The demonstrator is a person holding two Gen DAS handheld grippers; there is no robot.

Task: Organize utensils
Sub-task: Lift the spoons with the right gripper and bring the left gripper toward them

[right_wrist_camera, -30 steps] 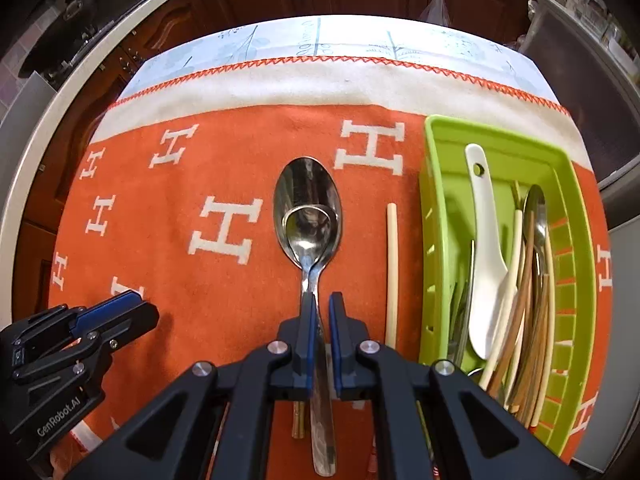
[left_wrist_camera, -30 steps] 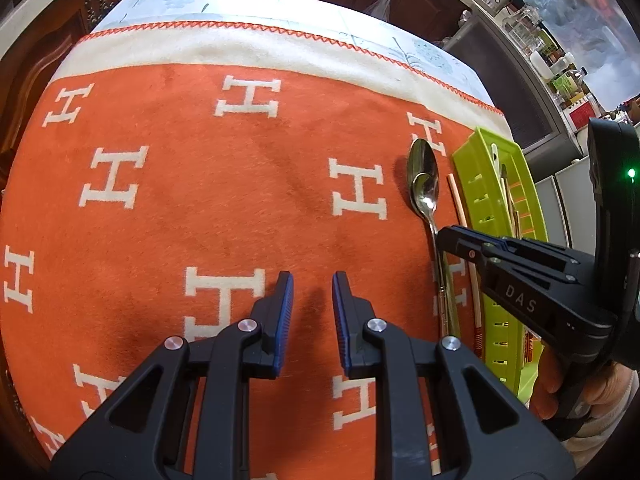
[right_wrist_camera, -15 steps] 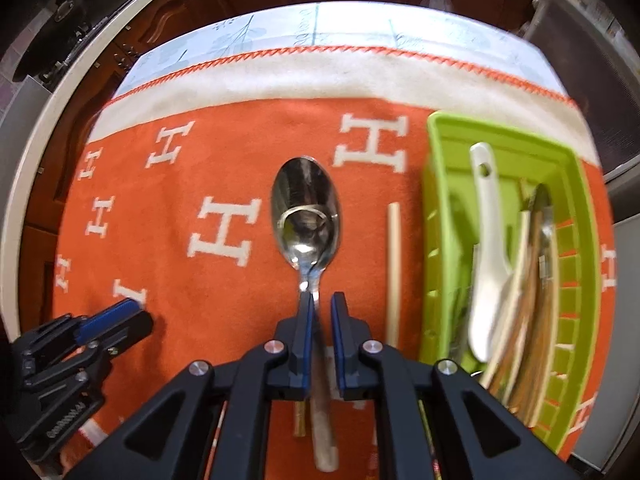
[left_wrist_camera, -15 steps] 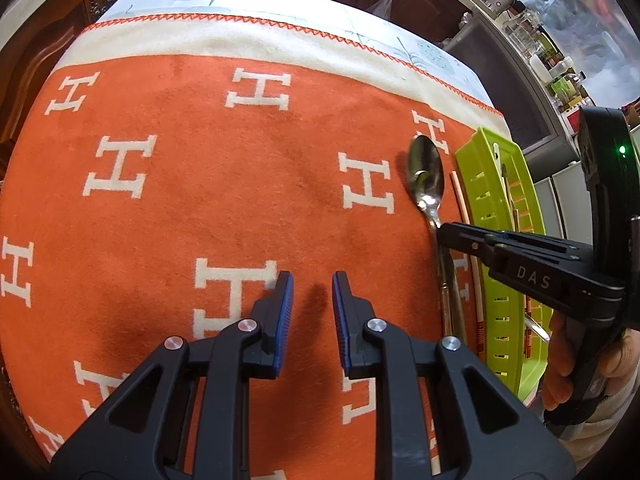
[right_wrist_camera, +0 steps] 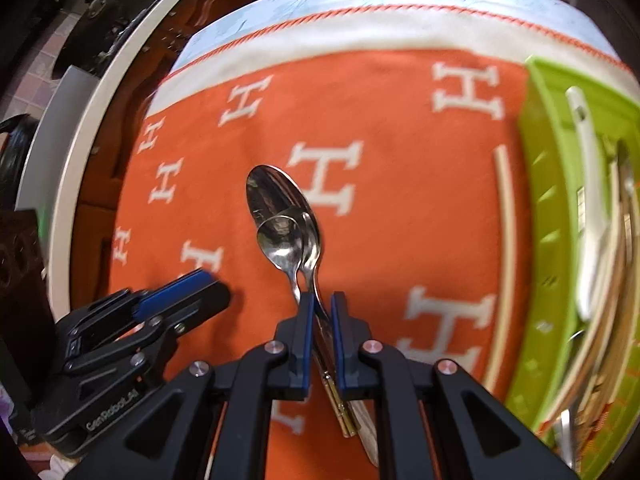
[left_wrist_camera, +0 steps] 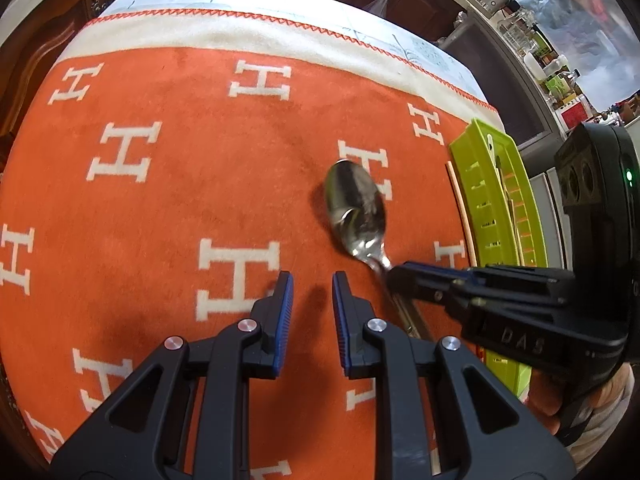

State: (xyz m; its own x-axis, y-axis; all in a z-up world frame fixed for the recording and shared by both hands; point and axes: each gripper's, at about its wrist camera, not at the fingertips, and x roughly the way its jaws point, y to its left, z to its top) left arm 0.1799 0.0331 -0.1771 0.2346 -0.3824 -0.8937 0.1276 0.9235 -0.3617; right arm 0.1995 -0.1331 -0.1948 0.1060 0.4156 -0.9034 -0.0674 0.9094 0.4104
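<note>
Two nested metal spoons (right_wrist_camera: 282, 224) — pinched by the handles in the right gripper (right_wrist_camera: 320, 312), bowls raised over the orange cloth (left_wrist_camera: 160, 208). Left gripper (left_wrist_camera: 312, 296) narrowly parted, holding nothing. One chopstick (right_wrist_camera: 505, 240) lies on the cloth beside one green tray (right_wrist_camera: 548, 208) — holding one white spoon (right_wrist_camera: 592, 208) among other utensils.

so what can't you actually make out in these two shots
- Nested silver metal spoons: handle ends hidden behind the right gripper in the right wrist view; only one bowl shows in the left wrist view.
- Utensils in the lime green plastic slotted tray: blurred and cut off by the frame edge in the right wrist view, so no count is possible.
- Thin cream chopstick: its near end runs out of sight, and whether it touches the tray is unclear.
</note>
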